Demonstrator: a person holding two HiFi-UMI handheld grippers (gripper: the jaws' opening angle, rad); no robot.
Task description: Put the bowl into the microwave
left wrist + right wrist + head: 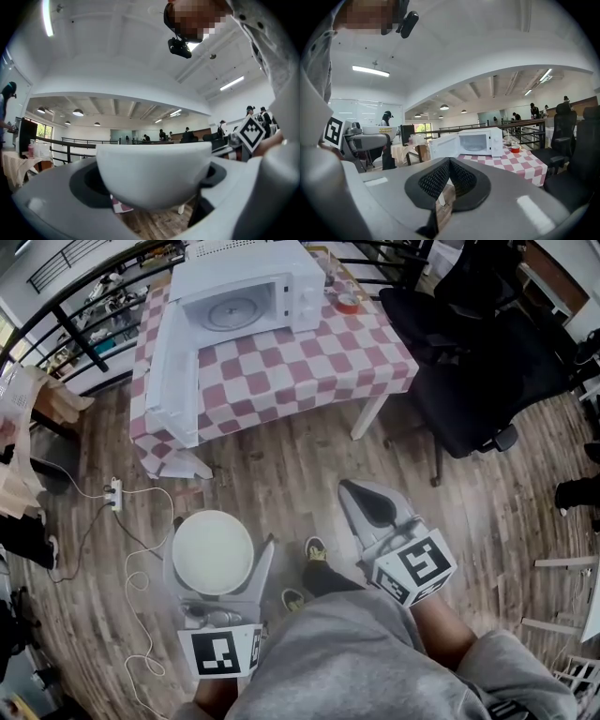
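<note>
1. Left gripper [220,549]: jaws spread wide, clamped on the white bowl [152,173], upright above the floor, well apart from the microwave [246,292]
2. Right gripper [449,180]: jaws pressed together, empty
3. Risk: grip seemingly on the curved wall only; tilting could let the bowl slip or clip the open door [173,381]

Head view steeply downward; gripper views level, forward; head, right share distant microwave [253,292].
</note>
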